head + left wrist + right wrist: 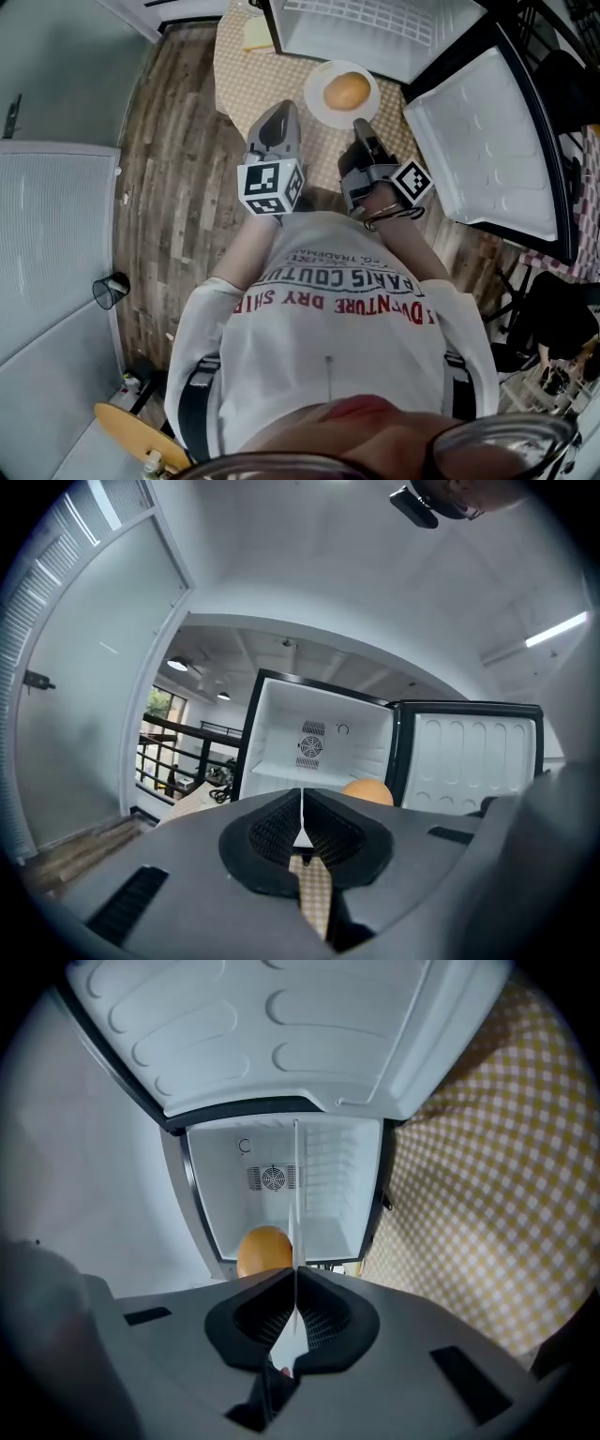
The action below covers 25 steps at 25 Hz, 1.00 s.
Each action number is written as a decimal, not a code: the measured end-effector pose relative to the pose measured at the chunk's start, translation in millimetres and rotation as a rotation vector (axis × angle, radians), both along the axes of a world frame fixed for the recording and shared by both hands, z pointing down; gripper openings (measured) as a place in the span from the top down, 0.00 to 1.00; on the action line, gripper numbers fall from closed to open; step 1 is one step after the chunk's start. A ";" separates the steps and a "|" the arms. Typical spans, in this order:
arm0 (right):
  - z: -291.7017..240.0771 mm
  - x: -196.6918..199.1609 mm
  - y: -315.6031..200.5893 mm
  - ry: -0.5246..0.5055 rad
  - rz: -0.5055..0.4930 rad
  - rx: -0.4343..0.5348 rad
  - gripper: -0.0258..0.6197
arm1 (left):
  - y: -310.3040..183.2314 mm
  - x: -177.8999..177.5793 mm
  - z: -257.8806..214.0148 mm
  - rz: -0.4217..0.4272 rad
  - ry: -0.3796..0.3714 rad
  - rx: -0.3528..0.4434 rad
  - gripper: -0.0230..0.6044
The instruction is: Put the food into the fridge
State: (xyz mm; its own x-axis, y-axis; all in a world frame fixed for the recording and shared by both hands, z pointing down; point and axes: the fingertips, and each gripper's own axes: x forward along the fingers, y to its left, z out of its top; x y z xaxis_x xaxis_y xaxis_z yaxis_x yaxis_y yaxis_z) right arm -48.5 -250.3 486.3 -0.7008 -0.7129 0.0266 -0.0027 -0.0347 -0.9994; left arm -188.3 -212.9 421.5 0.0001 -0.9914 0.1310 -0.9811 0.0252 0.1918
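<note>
A golden bun [347,91] lies on a white plate [319,111] over the checked round table [253,84], in front of the open white fridge [375,33]. My right gripper [361,127] is rolled on its side and shut on the plate's near rim. In the right gripper view the plate [296,1194] shows as a thin white line running out from the right gripper [295,1312], with the bun [262,1251] beside it. My left gripper [284,111] is shut and holds nothing, just left of the plate. The left gripper [302,832] points at the fridge [319,742], bun [367,791] to its right.
The fridge door [487,141] stands swung open to the right. A yellow item [255,35] lies at the table's far side. A frosted glass wall [56,234] runs along the left, with a small dark cup [111,291] on the wood floor. Dark furniture [553,319] stands at the right.
</note>
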 end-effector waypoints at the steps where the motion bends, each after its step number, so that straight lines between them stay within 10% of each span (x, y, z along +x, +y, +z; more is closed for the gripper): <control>1: 0.4 -4.9 -8.4 0.001 0.029 -0.003 0.91 | -12.7 -7.6 -0.6 0.026 0.001 -0.001 0.92; 12: -6.7 -56.1 -80.6 0.005 0.261 0.004 0.91 | -109.4 -66.6 -2.4 0.256 0.008 -0.002 0.91; 25: -23.0 -29.4 -148.3 0.077 0.431 0.040 0.91 | -167.7 -49.4 11.2 0.359 0.049 -0.012 0.91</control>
